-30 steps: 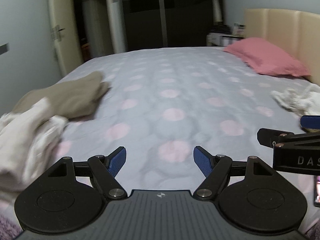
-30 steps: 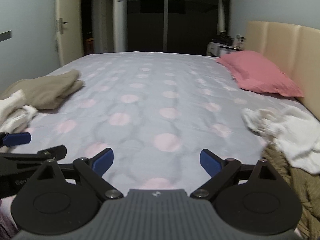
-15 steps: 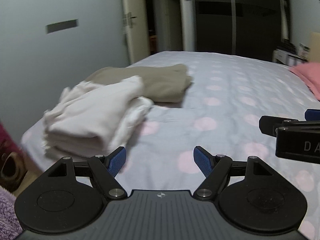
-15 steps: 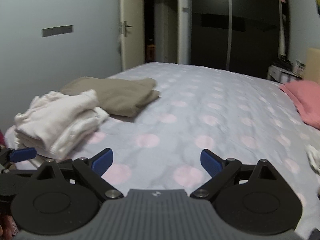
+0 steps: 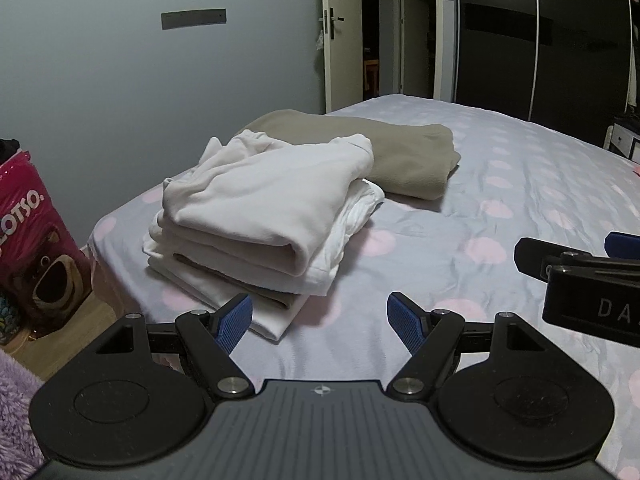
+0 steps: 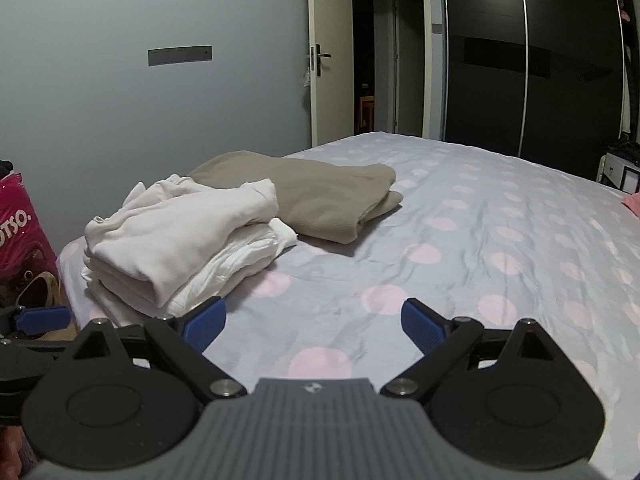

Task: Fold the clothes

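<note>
A stack of folded white clothes (image 5: 264, 216) (image 6: 180, 240) lies near the bed's corner. Behind it rests a folded tan garment (image 5: 384, 148) (image 6: 316, 192). My left gripper (image 5: 320, 318) is open just in front of the white stack, its left pad close to the stack's lower edge, with nothing between its fingers. My right gripper (image 6: 314, 320) is also open and holds nothing; it hovers over the sheet to the right of the white stack. Its body (image 5: 584, 280) shows at the right edge of the left wrist view.
The bed (image 5: 500, 208) has a grey sheet with pink dots. A pink bag (image 5: 32, 240) stands on the wooden floor by the bed's left corner. A grey wall, an open door (image 6: 332, 60) and a dark wardrobe (image 6: 528, 60) lie beyond.
Both views have swung left, from the pink pillow and headboard to the bed's corner. The folded stacks now sit centred and closer. Both grippers stayed open.
</note>
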{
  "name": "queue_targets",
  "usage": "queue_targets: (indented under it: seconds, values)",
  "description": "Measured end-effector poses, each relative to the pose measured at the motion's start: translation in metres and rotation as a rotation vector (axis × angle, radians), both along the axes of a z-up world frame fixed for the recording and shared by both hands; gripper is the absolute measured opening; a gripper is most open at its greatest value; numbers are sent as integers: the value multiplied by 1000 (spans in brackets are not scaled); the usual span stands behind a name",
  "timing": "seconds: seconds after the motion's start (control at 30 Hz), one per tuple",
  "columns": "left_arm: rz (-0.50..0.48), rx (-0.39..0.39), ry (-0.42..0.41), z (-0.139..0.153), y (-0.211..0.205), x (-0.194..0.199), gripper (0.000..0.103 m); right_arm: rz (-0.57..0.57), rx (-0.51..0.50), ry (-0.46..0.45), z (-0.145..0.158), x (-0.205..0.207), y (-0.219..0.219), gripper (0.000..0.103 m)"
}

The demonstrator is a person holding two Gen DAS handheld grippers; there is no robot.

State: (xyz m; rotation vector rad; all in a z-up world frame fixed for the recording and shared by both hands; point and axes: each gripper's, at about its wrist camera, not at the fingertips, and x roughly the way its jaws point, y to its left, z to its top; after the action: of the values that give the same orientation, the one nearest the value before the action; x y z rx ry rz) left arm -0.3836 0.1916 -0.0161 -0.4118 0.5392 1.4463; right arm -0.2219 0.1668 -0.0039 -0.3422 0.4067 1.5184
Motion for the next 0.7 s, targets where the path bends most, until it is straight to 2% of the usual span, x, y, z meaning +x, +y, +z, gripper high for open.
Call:
queue_targets:
  seconds: [0.1, 0.2, 0.7]
  values:
    - [15, 0, 22, -2, 1, 1, 74, 4, 1, 1, -1, -1, 1, 96]
    - [13, -14, 3, -3, 3, 2, 74, 8, -7, 5, -1, -1, 1, 96]
    - [7, -20, 28, -3, 1, 8, 74, 20, -18, 7, -2, -2, 0, 96]
